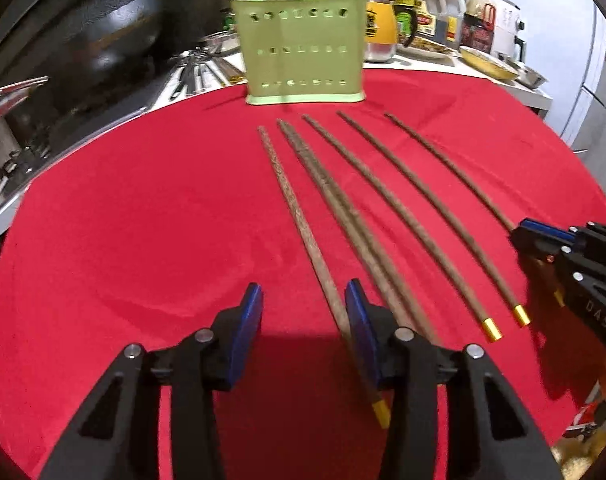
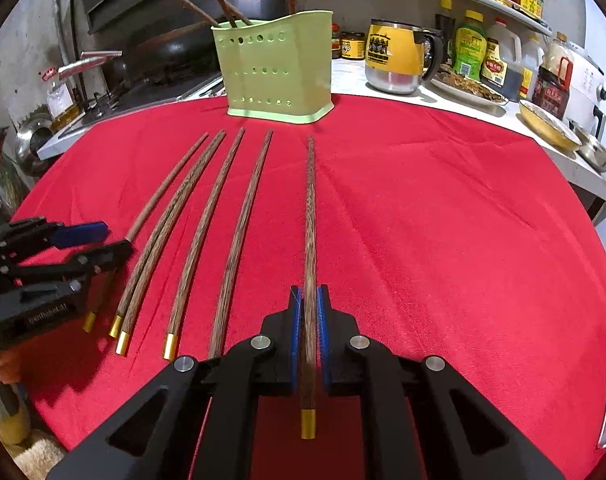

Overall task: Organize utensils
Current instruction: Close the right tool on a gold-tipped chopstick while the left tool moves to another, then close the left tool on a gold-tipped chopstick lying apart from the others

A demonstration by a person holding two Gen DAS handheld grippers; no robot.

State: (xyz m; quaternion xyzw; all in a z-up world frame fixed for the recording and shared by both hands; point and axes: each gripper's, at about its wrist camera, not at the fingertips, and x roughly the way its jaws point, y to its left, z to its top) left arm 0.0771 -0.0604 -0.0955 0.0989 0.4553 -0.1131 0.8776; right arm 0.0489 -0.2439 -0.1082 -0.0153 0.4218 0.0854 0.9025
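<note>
Several brown chopsticks with gold ends lie side by side on the red cloth (image 1: 143, 220). My left gripper (image 1: 303, 312) is open and straddles the leftmost chopstick (image 1: 291, 212), which lies close to the right pad (image 1: 359, 320). My right gripper (image 2: 310, 312) is shut on the rightmost chopstick (image 2: 310, 208), which points toward the green perforated holder (image 2: 279, 76). Its gold end (image 2: 308, 424) shows behind the pads. Other chopsticks (image 2: 219, 0) stand in the holder (image 1: 303, 48). From the right wrist view the left gripper (image 2: 111, 238) appears at the left edge. The right gripper (image 1: 543, 240) shows at the right of the left wrist view.
Behind the cloth a white counter carries a yellow mug (image 2: 395, 56), sauce bottles (image 2: 469, 46), a plate of food (image 2: 467, 88), a yellow bowl (image 2: 547, 124) and a metal bowl (image 2: 595, 148). A black wok (image 1: 91, 40) sits on the stove at the back left.
</note>
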